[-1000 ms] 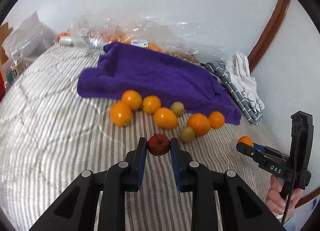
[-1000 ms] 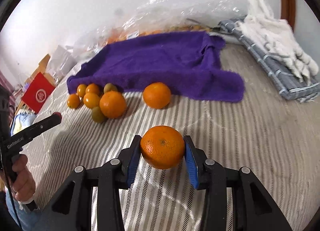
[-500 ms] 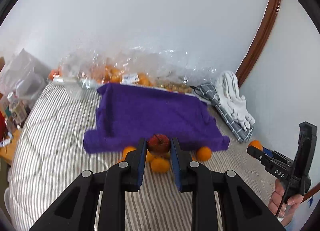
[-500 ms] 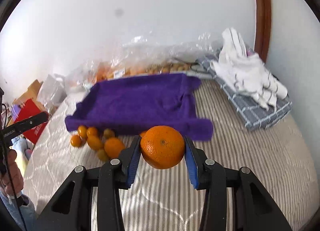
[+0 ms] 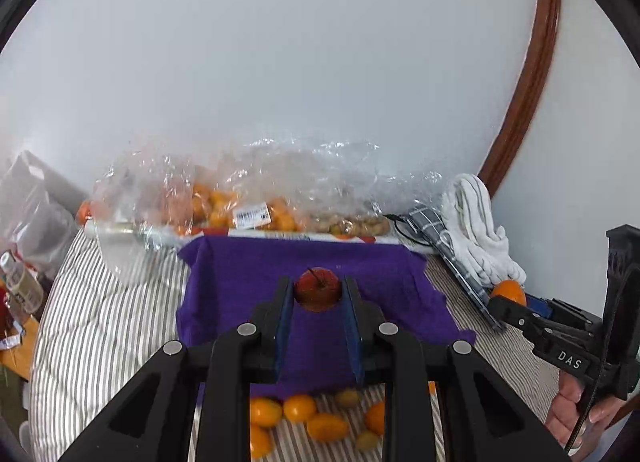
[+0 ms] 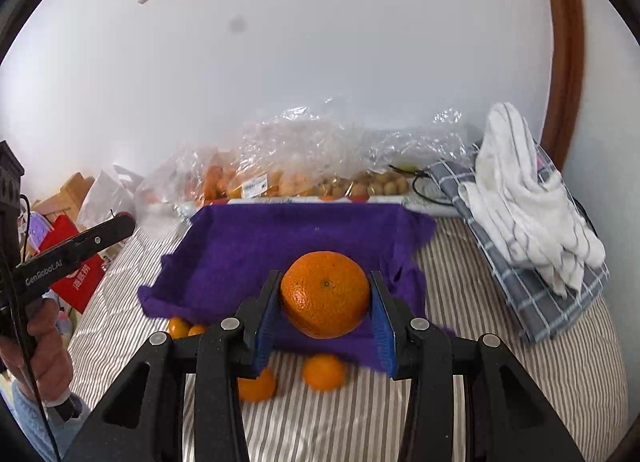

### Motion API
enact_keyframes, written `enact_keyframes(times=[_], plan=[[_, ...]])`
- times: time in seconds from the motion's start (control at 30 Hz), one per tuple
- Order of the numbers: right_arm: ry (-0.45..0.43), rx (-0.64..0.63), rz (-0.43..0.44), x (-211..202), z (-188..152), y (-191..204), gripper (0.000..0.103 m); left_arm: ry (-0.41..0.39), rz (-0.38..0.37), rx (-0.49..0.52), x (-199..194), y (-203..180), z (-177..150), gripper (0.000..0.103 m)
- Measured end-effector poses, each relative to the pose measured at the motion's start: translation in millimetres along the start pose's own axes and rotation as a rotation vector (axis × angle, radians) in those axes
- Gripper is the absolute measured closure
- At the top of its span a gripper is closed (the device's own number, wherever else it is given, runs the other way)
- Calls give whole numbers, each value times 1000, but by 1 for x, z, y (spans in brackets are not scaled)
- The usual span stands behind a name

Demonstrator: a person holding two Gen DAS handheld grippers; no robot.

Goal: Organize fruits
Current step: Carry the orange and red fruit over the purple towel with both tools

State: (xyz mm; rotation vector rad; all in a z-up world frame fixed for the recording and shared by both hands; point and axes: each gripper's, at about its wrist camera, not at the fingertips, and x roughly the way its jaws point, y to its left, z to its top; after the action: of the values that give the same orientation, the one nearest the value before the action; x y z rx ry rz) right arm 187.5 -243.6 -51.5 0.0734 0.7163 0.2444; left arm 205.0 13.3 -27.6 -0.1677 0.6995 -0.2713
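Above a striped bed (image 6: 460, 402), left gripper (image 5: 318, 294) fingers pinch a small red apple (image 5: 318, 289); right gripper (image 6: 325, 298) fingers pinch an orange (image 6: 325, 294) over a purple towel (image 6: 280, 246).

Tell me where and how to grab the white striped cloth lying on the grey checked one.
Take the white striped cloth at its raised, bunched folds near the top of the heap, coming down from above. It lies crumpled on the grey checked cloth, so a thick ridge fits between the fingers and lifts clear of the flat layer beneath. Both claws are full, so one must probably set its fruit down first.
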Motion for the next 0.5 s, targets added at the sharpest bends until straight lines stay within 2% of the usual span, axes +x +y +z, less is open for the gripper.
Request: enact_keyframes(times=[0.23,0.3,0.5], plan=[[-16,14,-9,42,26,-8,61,-37,19,-16,40,15,7,80],[-3,20,-10,57,29,-12,61,-44,42,4,46,15,4,80],[75,35,-18,97,16,-26,61,-45,29,-8,56,24,-8,80]])
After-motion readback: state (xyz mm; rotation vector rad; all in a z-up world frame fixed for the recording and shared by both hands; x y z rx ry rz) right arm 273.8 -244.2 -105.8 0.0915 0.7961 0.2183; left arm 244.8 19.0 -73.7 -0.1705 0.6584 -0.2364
